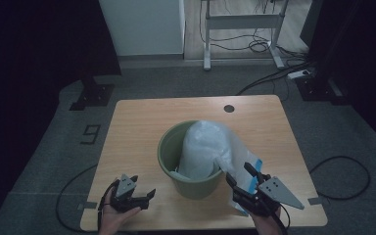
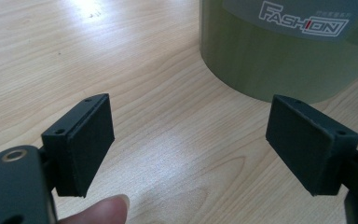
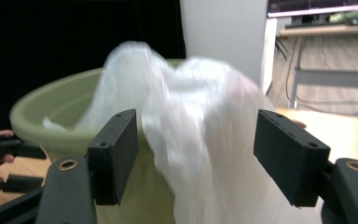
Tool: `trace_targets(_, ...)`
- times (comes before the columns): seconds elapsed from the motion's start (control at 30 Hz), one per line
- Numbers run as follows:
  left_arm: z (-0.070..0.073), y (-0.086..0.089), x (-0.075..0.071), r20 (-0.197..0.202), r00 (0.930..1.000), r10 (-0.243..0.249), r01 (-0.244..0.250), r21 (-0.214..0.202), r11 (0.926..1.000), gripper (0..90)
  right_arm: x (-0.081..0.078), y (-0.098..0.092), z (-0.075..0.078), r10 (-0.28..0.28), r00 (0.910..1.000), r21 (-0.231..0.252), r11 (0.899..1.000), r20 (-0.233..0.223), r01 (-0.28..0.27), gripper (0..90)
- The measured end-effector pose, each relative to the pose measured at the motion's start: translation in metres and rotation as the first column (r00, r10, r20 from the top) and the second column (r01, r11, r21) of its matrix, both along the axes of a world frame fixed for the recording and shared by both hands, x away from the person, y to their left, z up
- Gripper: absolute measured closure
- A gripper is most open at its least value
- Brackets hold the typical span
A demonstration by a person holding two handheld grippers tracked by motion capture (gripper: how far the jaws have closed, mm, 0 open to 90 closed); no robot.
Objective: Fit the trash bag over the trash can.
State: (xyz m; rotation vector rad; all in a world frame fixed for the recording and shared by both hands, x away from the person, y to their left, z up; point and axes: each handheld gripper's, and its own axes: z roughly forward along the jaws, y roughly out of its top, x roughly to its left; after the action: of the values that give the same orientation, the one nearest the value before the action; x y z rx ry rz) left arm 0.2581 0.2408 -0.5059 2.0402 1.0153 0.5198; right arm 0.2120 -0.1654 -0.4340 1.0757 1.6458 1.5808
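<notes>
Right gripper [image 1: 242, 180]: in the high view it sits at the near right of the wooden table [image 1: 137, 117], jaws spread apart, nothing clamped. Directly ahead of it a white plastic bag [image 1: 206, 147] bulges out of a green bucket [image 1: 169, 147] standing at the table's centre; one side of the bag drapes over the bucket's near right rim toward the jaws. A blue-edged flat item lies under the gripper; its nature cannot be determined. The left gripper [image 1: 136, 195] rests at the near left, apart from the bucket, jaws also spread.

Left gripper view: both pads [image 2: 91, 140] stand wide with bare tabletop [image 2: 168, 140] between them. The bucket wall [image 2: 270, 60], bearing a printed label, rises just beyond the right jaw without contact. A fingertip [image 2: 100, 209] shows at the bottom edge.

Right gripper view: the jaws stand wide, and the bag [image 3: 191, 135] hangs between them, blurred, with neither pad pressing on it. The bucket rim [image 3: 51, 107] lies behind.

Handling assessment: the bag appears thin, light, limp and slippery; it will likely crumple and slide rather than hold shape. Recommended hold: pinch a gathered fold of the draped film outside the rim, where several layers bunch. The bucket looks rigid and stable but light, so bracing may be required.
</notes>
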Motion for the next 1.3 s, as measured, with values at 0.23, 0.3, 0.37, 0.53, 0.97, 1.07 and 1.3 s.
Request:
trace_targets(0.23, 0.000, 0.002, -0.001, 0.008, 1.0000, 0.006, -0.006, -0.005, 1.0000, 15.3, 0.002, 0.011, -0.032, -0.074, 0.9963, -0.073, 0.995, -0.045, 0.070, 30.7)
trace_targets(0.3, 0.000, 0.003, -0.001, 0.007, 0.9999, 0.009, -0.009, -0.010, 0.9999, 15.4, 0.005, 0.013, -0.041, -0.100, 0.9921, -0.120, 0.989, -0.075, 0.091, 30.7)
trace_targets(0.37, 0.000, 0.003, -0.001, 0.007, 1.0000, 0.007, -0.007, -0.013, 0.9999, 15.4, 0.007, 0.013, -0.051, -0.145, 0.9847, -0.174, 0.977, -0.096, 0.127, 32.1)
trace_targets(0.53, 0.000, 0.002, -0.001, 0.006, 1.0000, 0.007, -0.007, -0.011, 0.9999, 15.4, 0.011, 0.003, -0.071, -0.165, 0.9752, -0.195, 0.972, -0.148, 0.135, 58.3)
trace_targets(0.97, 0.002, -0.001, -0.001, 0.016, 0.9999, 0.004, -0.004, -0.005, 1.0000, 15.4, 0.021, -0.042, -0.033, -0.256, 0.9666, -0.114, 0.960, 0.002, 0.255, 88.6)
trace_targets(1.07, 0.006, 0.002, -0.001, 0.027, 0.9995, 0.016, -0.015, -0.026, 0.9995, 15.4, 0.020, -0.048, -0.012, -0.238, 0.9703, -0.050, 0.970, 0.044, 0.240, 88.6)
trace_targets(1.3, 0.024, 0.006, -0.006, 0.047, 0.9978, 0.046, -0.041, -0.108, 0.9933, 15.4, 0.020, -0.044, 0.041, -0.192, 0.9687, 0.036, 0.981, 0.158, 0.188, 88.6)
